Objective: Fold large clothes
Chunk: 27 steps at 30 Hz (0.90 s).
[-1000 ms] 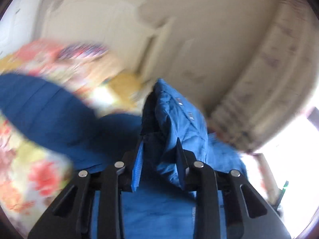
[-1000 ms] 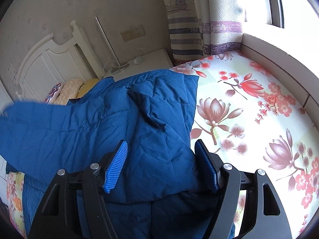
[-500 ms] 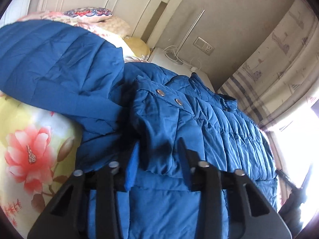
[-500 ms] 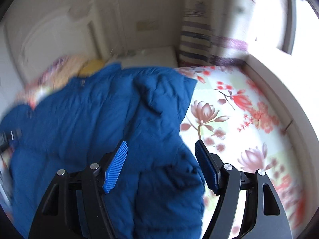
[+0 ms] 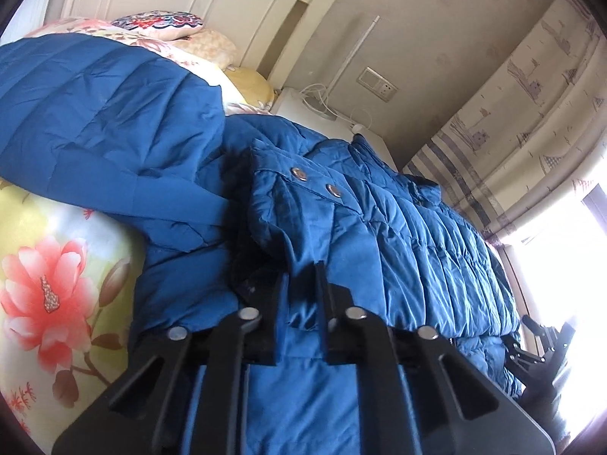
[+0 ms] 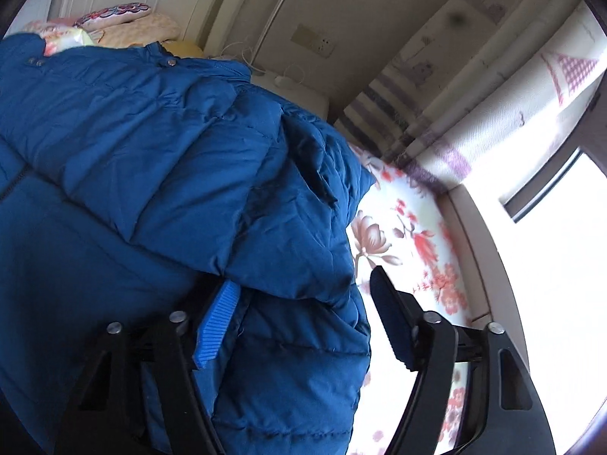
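Observation:
A large blue quilted down jacket [image 5: 398, 227] lies on a floral bed sheet [image 5: 49, 295], one side folded over the body, two metal snaps showing. A sleeve [image 5: 95, 113] lies out to the left. My left gripper [image 5: 301, 276] is shut on a fold of the jacket's edge, low over the bed. In the right wrist view the jacket [image 6: 170, 174] fills the left half. My right gripper [image 6: 303, 295] is open, its jaws straddling the jacket's folded right edge, with the sheet [image 6: 409, 235] beside it.
A white headboard [image 5: 235, 11] and pillows [image 5: 182, 34] stand at the far end. A white bedside table [image 5: 322, 113] with cables sits by the wall. Patterned curtains [image 5: 531, 113] and a bright window [image 6: 550, 246] lie to the right. The other gripper [image 5: 542, 341] shows at the jacket's far side.
My left gripper swung the held fold down onto the jacket and narrowed on it. My right gripper dropped lower and closer to the jacket's right edge, still open.

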{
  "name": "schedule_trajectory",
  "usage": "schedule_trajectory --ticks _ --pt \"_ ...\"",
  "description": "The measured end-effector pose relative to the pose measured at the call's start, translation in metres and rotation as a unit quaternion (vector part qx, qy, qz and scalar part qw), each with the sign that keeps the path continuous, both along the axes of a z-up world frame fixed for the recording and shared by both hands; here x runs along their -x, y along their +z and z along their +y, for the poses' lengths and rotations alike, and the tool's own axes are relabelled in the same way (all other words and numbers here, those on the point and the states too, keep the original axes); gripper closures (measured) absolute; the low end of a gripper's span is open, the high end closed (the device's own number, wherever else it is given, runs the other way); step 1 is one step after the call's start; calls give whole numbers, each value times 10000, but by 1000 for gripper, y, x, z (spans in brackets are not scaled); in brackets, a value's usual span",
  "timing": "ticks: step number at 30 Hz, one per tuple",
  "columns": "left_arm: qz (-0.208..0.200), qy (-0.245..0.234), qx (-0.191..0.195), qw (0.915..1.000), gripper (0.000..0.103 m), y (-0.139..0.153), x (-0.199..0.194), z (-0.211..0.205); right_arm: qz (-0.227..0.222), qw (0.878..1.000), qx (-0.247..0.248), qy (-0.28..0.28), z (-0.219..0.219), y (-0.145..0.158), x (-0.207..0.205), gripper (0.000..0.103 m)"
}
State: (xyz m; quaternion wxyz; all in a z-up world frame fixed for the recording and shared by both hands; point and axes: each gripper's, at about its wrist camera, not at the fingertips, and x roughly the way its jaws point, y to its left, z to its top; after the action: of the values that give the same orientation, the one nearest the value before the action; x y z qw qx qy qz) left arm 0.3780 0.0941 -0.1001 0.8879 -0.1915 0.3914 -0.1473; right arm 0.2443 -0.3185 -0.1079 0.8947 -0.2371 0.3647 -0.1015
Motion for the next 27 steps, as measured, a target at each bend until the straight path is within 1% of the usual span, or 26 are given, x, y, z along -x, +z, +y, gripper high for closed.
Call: schedule_trajectory --ticks 1,2,3,4,5,6,7,8,9,11,12,13,15,16,17,18,19,20,21,22,23,25,27 --pt "-28 -22 -56 10000 93 1 1 -2 -85 9995 270 125 6 -3 0 46" --pt "-52 -49 -95 9999 94 2 2 -3 -102 9990 380 216 10 -5 0 52" --pt "-85 -84 -140 9998 95 3 3 -5 -71 9989 409 231 11 -6 -2 73" --pt "-113 -92 -162 9998 98 4 5 -5 -114 9992 383 74 6 -7 -4 90" --pt "-190 -83 -181 9996 99 6 8 -6 -236 9996 134 -38 -3 -4 -3 92" --pt "-288 -105 -140 9994 101 8 12 -5 -330 9993 -51 -153 -11 0 -1 98" --pt "-385 -151 -102 9991 101 10 15 -5 -447 9979 -363 -281 -23 6 3 98" --pt "-453 -190 -105 9987 101 12 18 -6 -473 9956 -741 -335 -35 10 5 98" --pt "-482 -235 -154 9984 101 13 20 -8 -423 9935 -987 -381 -43 12 6 98" --pt "-373 -308 -350 9982 101 10 18 -16 -289 9910 -1267 -318 -51 9 3 98" --pt "-317 -302 -418 9982 101 9 17 -18 -191 9916 -1255 -246 -48 8 1 98" --pt "-292 -286 -412 9983 101 9 16 -17 -66 9923 -1216 -213 -46 7 0 96" --pt "-185 -240 -365 9989 101 6 14 -14 330 9930 -1124 -172 -41 2 -2 85" --pt "-152 -236 -335 9990 101 5 14 -13 373 9923 -1164 -192 -42 6 2 84" --pt "-135 -243 -304 9992 101 4 13 -11 371 9896 -1367 -237 -45 11 6 83" --pt "-114 -256 -281 9992 100 4 13 -10 342 9817 -1854 -268 -54 21 13 78" --pt "-99 -256 -278 9992 98 3 13 -10 242 9717 -2336 -270 -64 33 20 67" --pt "-90 -250 -272 9993 98 3 13 -9 66 9663 -2547 -367 -71 44 25 63" --pt "-93 -241 -266 9993 97 3 13 -9 -95 9638 -2627 -434 -74 54 28 57" --pt "-94 -224 -263 9994 97 4 13 -9 -307 9616 -2693 -442 -75 67 30 56" --pt "-90 -201 -260 9994 96 4 13 -8 -507 9601 -2729 -352 -72 81 29 56" --pt "-113 -164 -227 9995 95 4 13 -6 -749 9616 -2637 -165 -61 97 20 56" --pt "-116 -139 -191 9997 95 4 14 -4 -837 9649 -2486 -88 -44 102 2 56"
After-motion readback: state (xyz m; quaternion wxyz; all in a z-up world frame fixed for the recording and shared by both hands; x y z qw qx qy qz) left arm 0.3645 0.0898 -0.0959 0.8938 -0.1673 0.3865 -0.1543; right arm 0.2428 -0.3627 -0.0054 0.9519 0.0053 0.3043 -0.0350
